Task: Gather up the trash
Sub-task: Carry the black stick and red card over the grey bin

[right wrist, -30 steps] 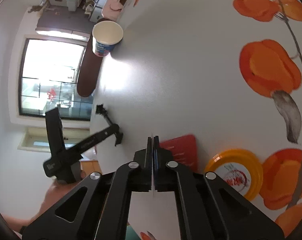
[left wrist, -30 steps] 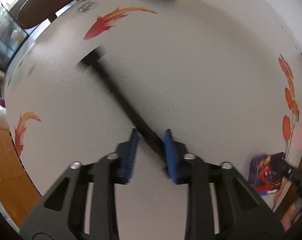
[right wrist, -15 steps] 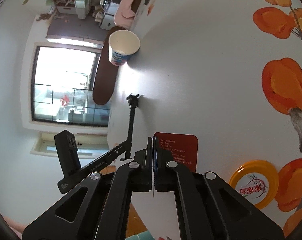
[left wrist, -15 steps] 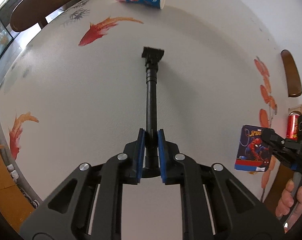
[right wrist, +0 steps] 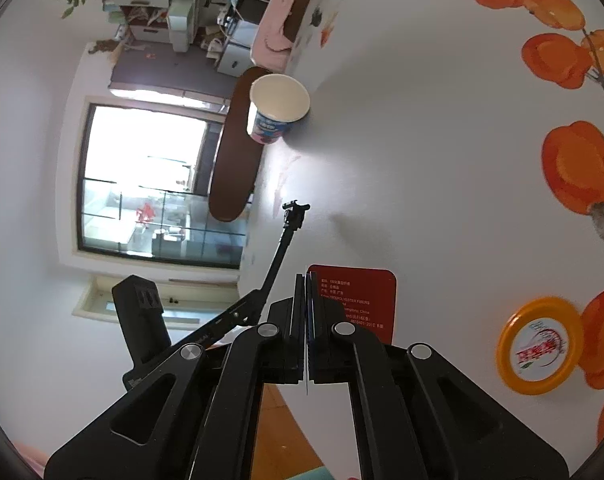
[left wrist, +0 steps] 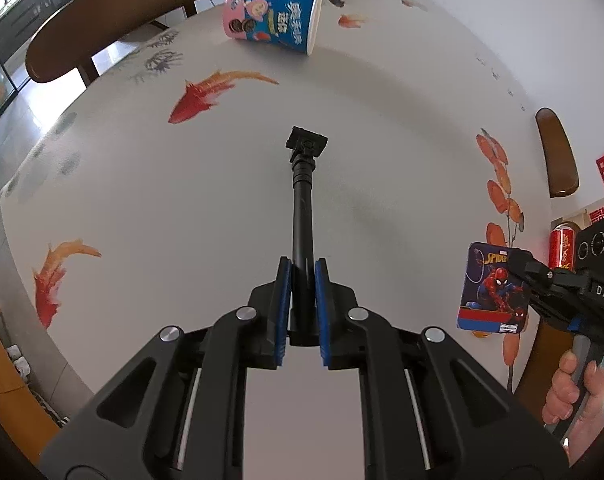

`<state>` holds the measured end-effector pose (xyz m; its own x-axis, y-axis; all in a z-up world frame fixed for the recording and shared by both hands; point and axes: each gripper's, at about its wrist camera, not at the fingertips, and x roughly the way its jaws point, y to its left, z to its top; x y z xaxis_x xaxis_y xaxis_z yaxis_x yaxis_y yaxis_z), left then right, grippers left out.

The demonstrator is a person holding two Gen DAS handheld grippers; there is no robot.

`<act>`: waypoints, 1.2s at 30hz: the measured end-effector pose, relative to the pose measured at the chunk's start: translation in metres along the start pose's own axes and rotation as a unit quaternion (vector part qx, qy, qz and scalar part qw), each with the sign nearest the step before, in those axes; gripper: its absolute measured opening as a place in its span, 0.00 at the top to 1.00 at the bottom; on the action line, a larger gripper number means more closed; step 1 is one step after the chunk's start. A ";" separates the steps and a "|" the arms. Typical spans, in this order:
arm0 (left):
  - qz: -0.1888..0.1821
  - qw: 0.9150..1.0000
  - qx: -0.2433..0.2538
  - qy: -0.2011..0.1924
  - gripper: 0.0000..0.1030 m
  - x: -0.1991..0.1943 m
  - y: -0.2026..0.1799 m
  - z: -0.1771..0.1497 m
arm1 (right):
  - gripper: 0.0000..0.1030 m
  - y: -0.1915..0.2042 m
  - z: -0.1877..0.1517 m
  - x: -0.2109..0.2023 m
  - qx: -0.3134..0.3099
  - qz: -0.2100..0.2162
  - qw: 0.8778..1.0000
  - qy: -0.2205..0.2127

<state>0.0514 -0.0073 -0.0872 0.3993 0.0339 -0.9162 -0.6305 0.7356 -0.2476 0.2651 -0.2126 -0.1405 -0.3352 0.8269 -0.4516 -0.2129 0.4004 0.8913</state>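
Left gripper [left wrist: 302, 280]: blue pads pinching the near end of a black telescopic rod [left wrist: 302, 216]. The rod runs straight away from the jaws over the white table [left wrist: 382, 140], its clamp head at the far end. From the right wrist view the same rod [right wrist: 280, 250] angles up from the left gripper body, head sitting over the table edge. Can't tell if the rod touches the tabletop or is lifted off it.

Right gripper [right wrist: 306, 292]: jaws pressed together on a thin flat card, seen edge-on between the pads with its red printed back [right wrist: 354, 300] showing to the right. In the left wrist view the same Spider-Man card [left wrist: 490, 288] hangs at the right edge of the table, clamped by the right gripper [left wrist: 520, 266], with the person's hand [left wrist: 578, 392] on the grip below.

Other trash: snack cup [left wrist: 276, 20], blue and pink, on its side at the far edge of the table, open mouth pointing right; also visible in the right wrist view [right wrist: 276, 110], mouth towards the camera. Yellow round lid [right wrist: 540, 346] lies flat on the table at the right, well apart from the card. Red soda can [left wrist: 562, 246] stands upright at the far right, just behind the card.

Wooden chair back [left wrist: 102, 32] beyond the table on the far left.
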 end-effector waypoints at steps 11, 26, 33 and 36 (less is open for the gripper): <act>-0.011 0.999 -0.008 -0.030 0.90 -0.032 0.014 0.002 | 0.99 0.023 0.002 0.013 -0.018 0.020 1.000 0.004; -0.013 0.996 -0.049 -0.070 0.90 -0.089 0.095 -0.013 | 0.99 0.093 -0.019 0.092 -0.065 0.047 0.995 0.057; -0.005 0.992 -0.095 -0.085 0.90 -0.118 0.203 -0.040 | 0.99 0.153 -0.053 0.192 -0.104 0.054 0.987 0.113; -0.004 0.991 -0.112 -0.076 0.90 -0.121 0.261 -0.055 | 0.99 0.178 -0.081 0.250 -0.109 0.053 0.984 0.132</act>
<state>-0.1983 0.1438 -0.0584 0.4897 0.1423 -0.8602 -0.7519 0.5684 -0.3340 0.0695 0.0333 -0.0980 -0.5870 0.7166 -0.3767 -0.3460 0.1986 0.9170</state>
